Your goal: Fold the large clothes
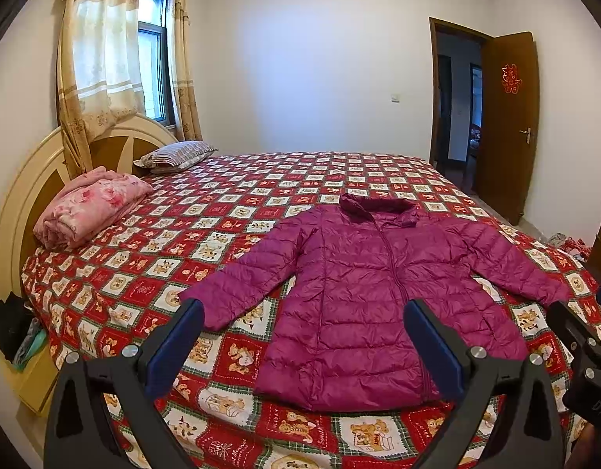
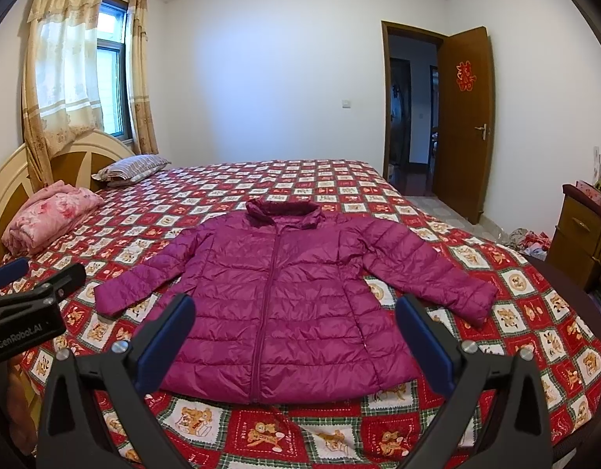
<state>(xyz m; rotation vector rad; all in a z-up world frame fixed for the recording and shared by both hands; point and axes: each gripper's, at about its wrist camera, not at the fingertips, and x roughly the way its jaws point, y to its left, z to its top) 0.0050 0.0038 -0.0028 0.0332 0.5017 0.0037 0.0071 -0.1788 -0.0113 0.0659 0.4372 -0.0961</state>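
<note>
A magenta quilted puffer jacket (image 1: pixel 363 293) lies flat, zipped and front up, on the bed, sleeves spread out to both sides; it also shows in the right wrist view (image 2: pixel 285 297). My left gripper (image 1: pixel 304 316) is open and empty, held above the jacket's hem on its left half. My right gripper (image 2: pixel 294 312) is open and empty, held above the hem near the middle. The right gripper shows at the right edge of the left wrist view (image 1: pixel 585 332); the left gripper shows at the left edge of the right wrist view (image 2: pixel 31 289).
The bed has a red checked bear-print cover (image 2: pixel 339 434). A folded pink blanket (image 1: pixel 89 207) and a striped pillow (image 1: pixel 175 156) lie by the headboard (image 1: pixel 23 195). A wooden cabinet (image 2: pixel 582 234) stands at the right. An open door (image 2: pixel 460 125) is behind the bed.
</note>
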